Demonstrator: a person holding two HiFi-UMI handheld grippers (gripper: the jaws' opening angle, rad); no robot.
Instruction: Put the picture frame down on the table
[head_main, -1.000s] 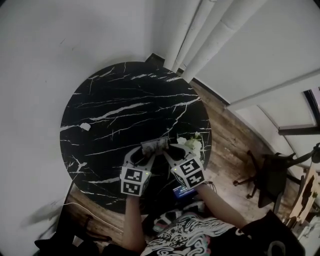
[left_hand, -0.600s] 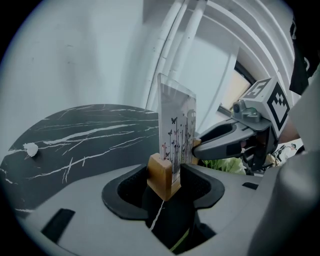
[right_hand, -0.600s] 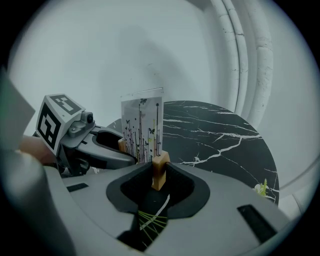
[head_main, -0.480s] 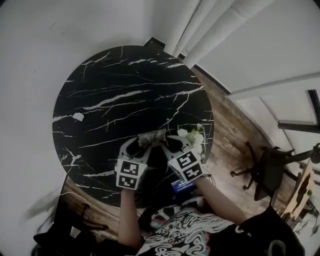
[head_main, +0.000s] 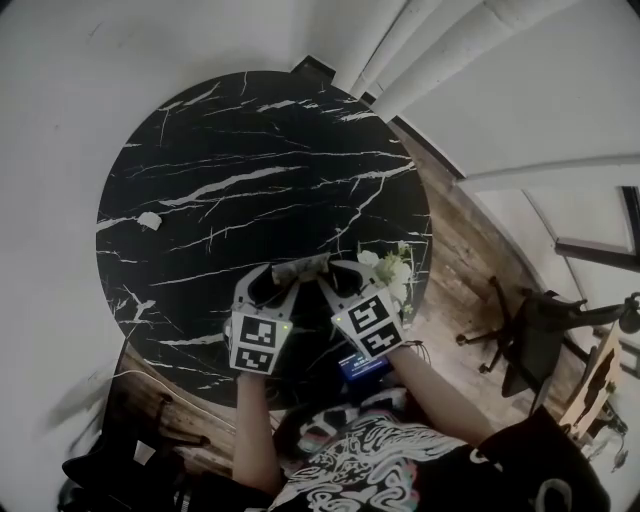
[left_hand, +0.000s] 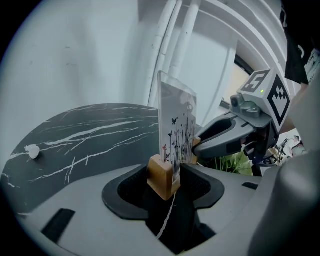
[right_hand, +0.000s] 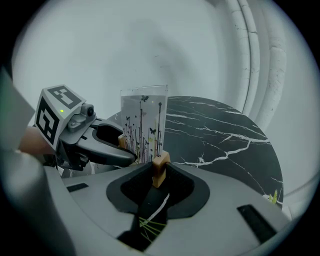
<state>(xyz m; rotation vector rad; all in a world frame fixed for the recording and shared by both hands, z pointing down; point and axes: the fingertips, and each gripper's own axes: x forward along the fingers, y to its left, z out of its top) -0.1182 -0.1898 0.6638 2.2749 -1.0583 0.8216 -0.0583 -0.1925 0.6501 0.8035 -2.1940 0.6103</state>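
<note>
Clamping opposite ends, left gripper (head_main: 283, 283) and right gripper (head_main: 331, 282) held the picture frame (head_main: 303, 268) upright over the table (head_main: 250, 180).

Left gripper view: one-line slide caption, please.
Left tongs and right tongs clamp opposite ends of the upright picture frame over the black marble table.
</note>
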